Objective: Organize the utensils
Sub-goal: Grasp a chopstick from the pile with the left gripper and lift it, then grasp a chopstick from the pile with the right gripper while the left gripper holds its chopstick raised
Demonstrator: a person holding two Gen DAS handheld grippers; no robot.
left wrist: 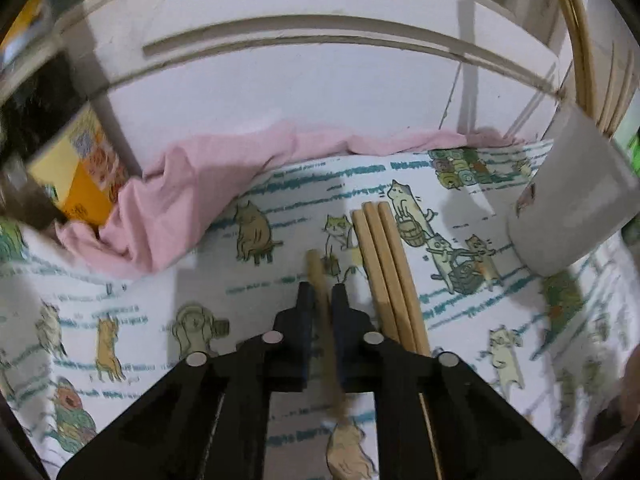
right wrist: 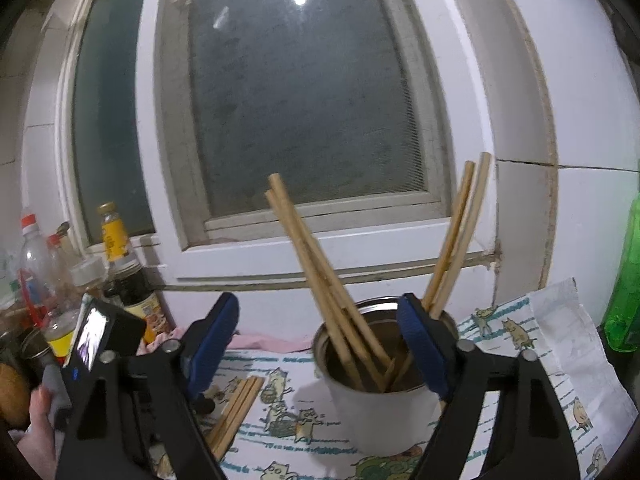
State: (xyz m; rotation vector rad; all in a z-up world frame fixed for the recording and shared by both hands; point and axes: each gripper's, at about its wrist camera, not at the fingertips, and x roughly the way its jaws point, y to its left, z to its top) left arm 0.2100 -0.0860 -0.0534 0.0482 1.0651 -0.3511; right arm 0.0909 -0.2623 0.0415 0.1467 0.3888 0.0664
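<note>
Chopstick [left wrist: 320,280] gripped and lying lengthwise between its dark fingers: that is how the left gripper [left wrist: 322,292] stands, pinched tight on a single pale wooden stick that pokes out past the tips, low over the cat-printed cloth [left wrist: 280,200]. Just beside it, to its right, three more chopsticks [left wrist: 384,264] lie flat and side by side on that cloth, touching one another. Farther out on the same side stands the white cup [left wrist: 576,208], only its outer wall showing from this angle, with a few sticks rising from behind its rim. The right gripper [right wrist: 320,336] hangs with its blue-padded jaws spread wide, one pad to the left of the cup and the other in front of the right part of its rim, neither visibly pressing on it. From there the cup [right wrist: 384,412] opens up: a metal-lined inside holding two leaning groups of chopsticks, one bundle [right wrist: 316,276] tilted left, a thinner set [right wrist: 456,240] tilted right against the rim. The three loose sticks [right wrist: 236,408] show left of the cup on the cloth. Beyond, a crumpled pink rag [left wrist: 192,200] lies along the wall, bottles and jars [right wrist: 120,264] crowd the left under the window [right wrist: 304,92], and a green bottle [right wrist: 628,280] stands at far right.
</note>
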